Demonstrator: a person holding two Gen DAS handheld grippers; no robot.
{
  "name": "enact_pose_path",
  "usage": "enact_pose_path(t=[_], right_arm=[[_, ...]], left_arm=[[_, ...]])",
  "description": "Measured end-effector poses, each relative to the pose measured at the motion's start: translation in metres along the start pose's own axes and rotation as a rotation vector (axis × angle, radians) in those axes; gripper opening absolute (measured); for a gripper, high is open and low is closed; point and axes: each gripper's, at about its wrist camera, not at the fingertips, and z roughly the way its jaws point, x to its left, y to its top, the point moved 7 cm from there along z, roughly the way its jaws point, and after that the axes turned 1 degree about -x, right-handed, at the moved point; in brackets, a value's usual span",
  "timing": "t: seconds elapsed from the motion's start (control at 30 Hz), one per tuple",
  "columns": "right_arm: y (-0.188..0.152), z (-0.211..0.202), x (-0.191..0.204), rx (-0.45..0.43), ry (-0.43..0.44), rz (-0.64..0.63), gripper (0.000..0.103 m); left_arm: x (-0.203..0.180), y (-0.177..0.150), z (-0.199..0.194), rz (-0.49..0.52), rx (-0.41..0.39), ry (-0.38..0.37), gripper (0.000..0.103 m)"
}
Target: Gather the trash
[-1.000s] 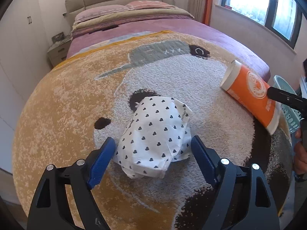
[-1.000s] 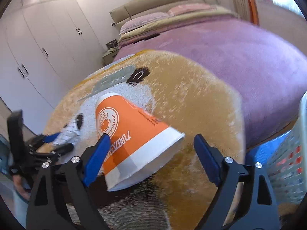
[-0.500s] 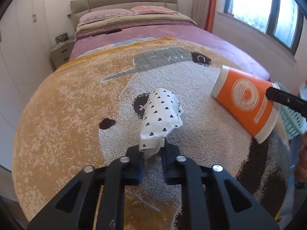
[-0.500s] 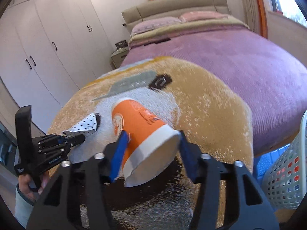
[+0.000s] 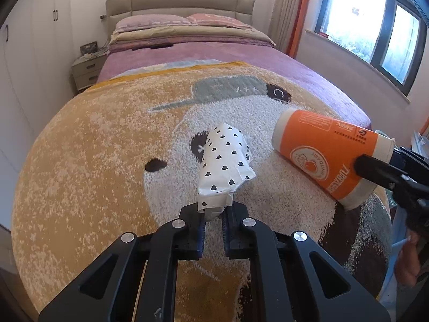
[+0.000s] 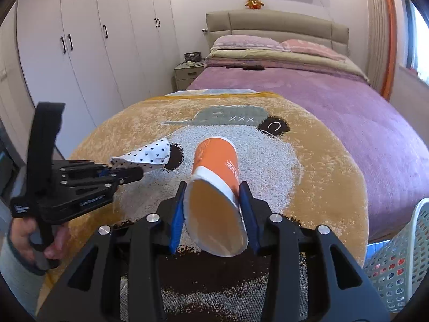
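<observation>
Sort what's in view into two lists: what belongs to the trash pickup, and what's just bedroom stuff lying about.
Belongs to the job:
- heart-print wrapper, pinched in the left tool
- orange paper cup, between the pads of the right tool, jaws closing on it
- white perforated basket, probably the bin

Just there:
- bear blanket
- pillows
- nightstand
- plush toy

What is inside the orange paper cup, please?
The orange paper cup, squeezed by the closing right gripper, shows only bare brownish inner wall. Its bottom is hidden.
</observation>
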Motion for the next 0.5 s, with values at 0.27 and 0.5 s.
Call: enact_pose_path(t=[0.27,0.5], right_arm=[[-0.016,0.008,-0.014,0.042,-0.003,0.062,0.04],[-0.022,-0.007,-0.036,0.016,0.05,0.142,0.03]], left_arm=[[-0.023,0.002,-0.013,0.041,-0.022,-0.019,0.008],[-0.058,0.02,-0.021,0.089,-0.053,-0.032,0.008]])
